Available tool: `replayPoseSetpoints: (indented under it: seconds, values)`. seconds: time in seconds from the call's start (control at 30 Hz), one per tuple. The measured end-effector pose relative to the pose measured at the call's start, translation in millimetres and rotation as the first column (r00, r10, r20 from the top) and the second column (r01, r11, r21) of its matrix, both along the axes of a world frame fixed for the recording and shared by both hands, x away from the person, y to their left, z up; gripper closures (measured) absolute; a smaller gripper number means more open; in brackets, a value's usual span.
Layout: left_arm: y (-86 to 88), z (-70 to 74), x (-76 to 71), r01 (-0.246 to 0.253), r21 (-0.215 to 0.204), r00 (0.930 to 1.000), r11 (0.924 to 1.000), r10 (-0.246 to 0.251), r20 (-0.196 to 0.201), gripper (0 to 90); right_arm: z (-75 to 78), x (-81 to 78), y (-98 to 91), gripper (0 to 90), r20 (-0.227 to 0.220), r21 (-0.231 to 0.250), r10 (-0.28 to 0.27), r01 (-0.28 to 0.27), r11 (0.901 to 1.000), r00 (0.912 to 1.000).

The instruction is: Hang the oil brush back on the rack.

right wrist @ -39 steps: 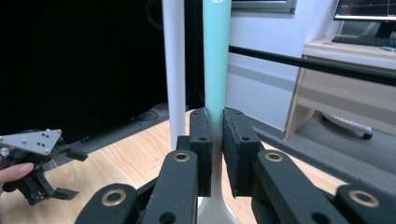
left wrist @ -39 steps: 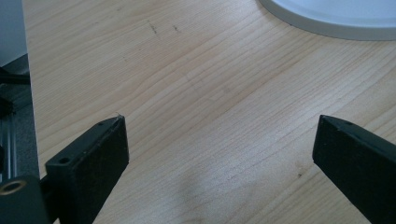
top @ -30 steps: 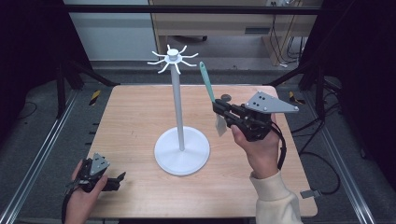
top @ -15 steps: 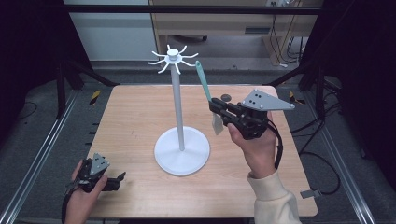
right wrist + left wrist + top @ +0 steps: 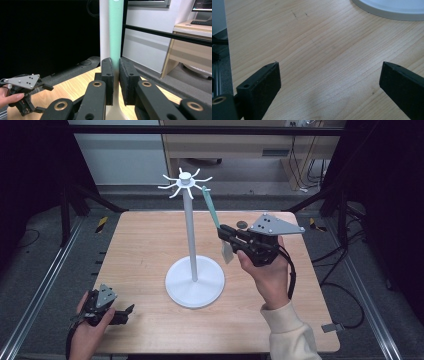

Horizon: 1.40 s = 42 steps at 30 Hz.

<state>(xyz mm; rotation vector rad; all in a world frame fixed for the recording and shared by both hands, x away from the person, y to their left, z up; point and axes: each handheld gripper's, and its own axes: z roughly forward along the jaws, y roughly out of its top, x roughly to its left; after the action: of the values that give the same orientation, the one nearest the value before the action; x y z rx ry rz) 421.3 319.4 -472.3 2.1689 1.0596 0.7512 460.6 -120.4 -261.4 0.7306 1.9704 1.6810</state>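
Two tools were in play. The right tool (image 5: 226, 236) was up in the air over the right half of the table (image 5: 145, 245), its jaws pinched narrow on the mint-green handle of a spatula (image 5: 214, 214). In the right gripper view the pads (image 5: 108, 75) pressed on that handle (image 5: 116, 32) from both sides, with the white pole just behind it. The spatula stood tilted, its top end right at a hook of the white stand (image 5: 191, 235), whether hooked on or merely beside it I could not tell; its pale blade (image 5: 227, 252) hung below the jaws, clear of the table. The stand's round base (image 5: 195, 281) sat mid-table, with bare wood all around it and plenty of room out to the front and right edges. A small dark object (image 5: 242, 224) lay near the far edge behind the right tool. Well apart, at the near left corner close to the table's edge, the left tool (image 5: 122, 312) rested low, jaws spread wide with only bare wood (image 5: 324, 62) between them and the base's rim (image 5: 392, 11) ahead.
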Motion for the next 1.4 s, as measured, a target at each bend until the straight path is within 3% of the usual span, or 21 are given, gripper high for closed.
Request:
replayPoseSetpoints:
  seconds: [0.67,1.4]
  values:
    - [-0.1,-1.0,0.0,-0.003,0.001,1.0000,1.0000,0.003,-0.008,3.2,-8.0,6.2,8.6,82.4,-0.004,0.023,0.000,0.000,0.9997,1.0000]
    - [1.3,-1.0,0.1,-0.007,0.000,1.0000,1.0000,0.007,-0.004,3.3,-8.4,16.3,16.7,80.8,-0.004,-0.005,-0.002,0.002,1.0000,1.0000]
